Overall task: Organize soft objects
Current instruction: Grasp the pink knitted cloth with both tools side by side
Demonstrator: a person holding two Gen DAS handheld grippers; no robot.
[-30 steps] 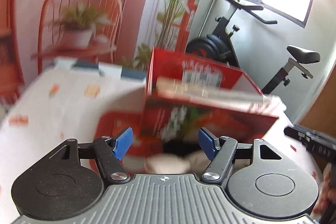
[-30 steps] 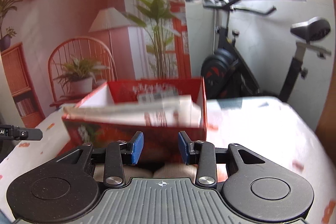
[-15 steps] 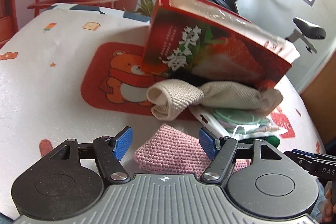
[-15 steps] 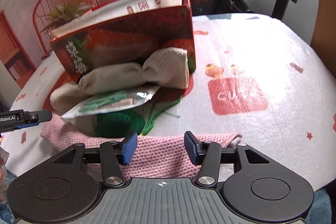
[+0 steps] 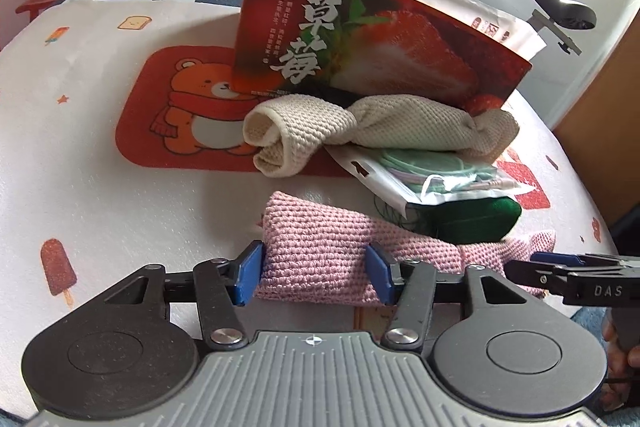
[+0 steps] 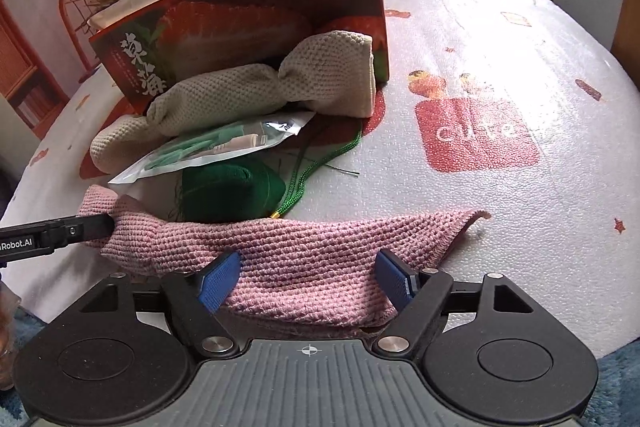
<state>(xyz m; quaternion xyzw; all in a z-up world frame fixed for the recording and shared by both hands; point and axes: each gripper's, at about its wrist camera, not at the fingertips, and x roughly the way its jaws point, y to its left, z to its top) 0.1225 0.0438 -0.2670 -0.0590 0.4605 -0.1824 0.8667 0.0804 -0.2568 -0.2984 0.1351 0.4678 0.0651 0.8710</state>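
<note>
The left gripper (image 5: pixel 314 273) has its jaws half spread around one end of the pink knitted cloth (image 5: pixel 320 247). They have just been closing, and the blue pads stand at the cloth's sides, but a firm pinch is not visible yet. The right gripper (image 6: pixel 308 277) has jaws spread wide, just been opening, with the other part of the same cloth (image 6: pixel 304 247) between them, not pressed.

The cloth lies on the near edge of the surface (image 6: pixel 500 67), partly hanging toward the grippers.

Behind it: a green pouch (image 6: pixel 232 193) with a cord, a clear packet (image 6: pixel 216 147) resting on it, then a beige knitted cloth (image 6: pixel 260 87) twisted like a bow, leaning on the red strawberry box (image 5: pixel 360 43).

Risks, as I judge — if only the left side takes hold, the cloth could drag sideways and bunch, not fold flat. The pouch touches the cloth's far edge, so a lift may pull the pouch and the packet w/ it. The near edge could also slip off the surface.

Count: 2 knitted cloths, 1 pouch, 1 packet, 1 box, 2 grippers.
</note>
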